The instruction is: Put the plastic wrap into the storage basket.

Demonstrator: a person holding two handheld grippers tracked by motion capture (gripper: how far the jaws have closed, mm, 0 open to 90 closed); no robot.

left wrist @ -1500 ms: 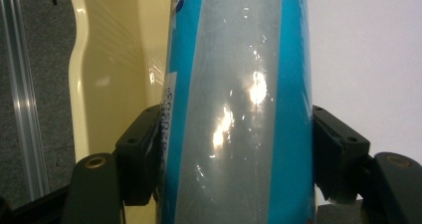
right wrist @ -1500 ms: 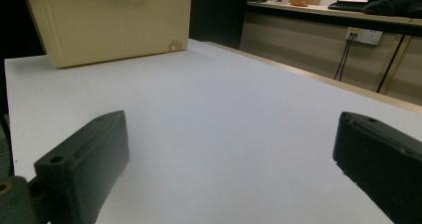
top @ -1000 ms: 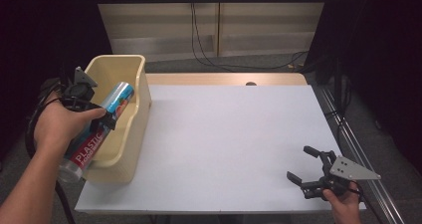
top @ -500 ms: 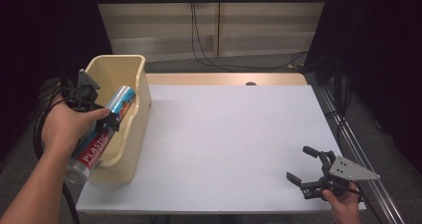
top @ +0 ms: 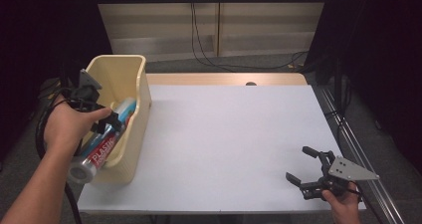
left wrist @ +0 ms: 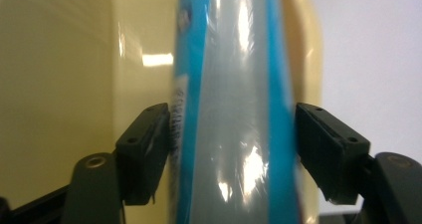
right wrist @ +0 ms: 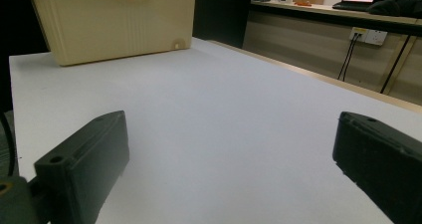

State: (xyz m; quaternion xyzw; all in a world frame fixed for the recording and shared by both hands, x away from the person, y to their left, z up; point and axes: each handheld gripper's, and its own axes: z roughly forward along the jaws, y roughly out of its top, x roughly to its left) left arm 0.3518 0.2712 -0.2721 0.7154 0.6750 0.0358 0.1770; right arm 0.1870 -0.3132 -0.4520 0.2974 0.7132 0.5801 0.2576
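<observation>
Roll (top: 102, 152): clamped by left hand-held gripper (top: 110, 122), slanted over the bin (top: 130, 67) rim, apparently for stowing; right hand-held gripper (top: 304, 169): jaws apart, idle, well right of bin on surface (top: 224, 134).

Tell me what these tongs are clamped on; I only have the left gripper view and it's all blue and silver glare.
Observer: From the high view it is a long roll of plastic wrap, held by the left tongs and slanting down into the yellow bin.
Operator: Is the whole roll inside the bin?
Observer: No. Its near end sticks out over the bin's near rim, toward the person.
Operator: Where are the other tongs?
Observer: The right tongs sit at the table's near right corner, wide open with nothing between them; the right gripper view confirms bare tabletop there.
</observation>
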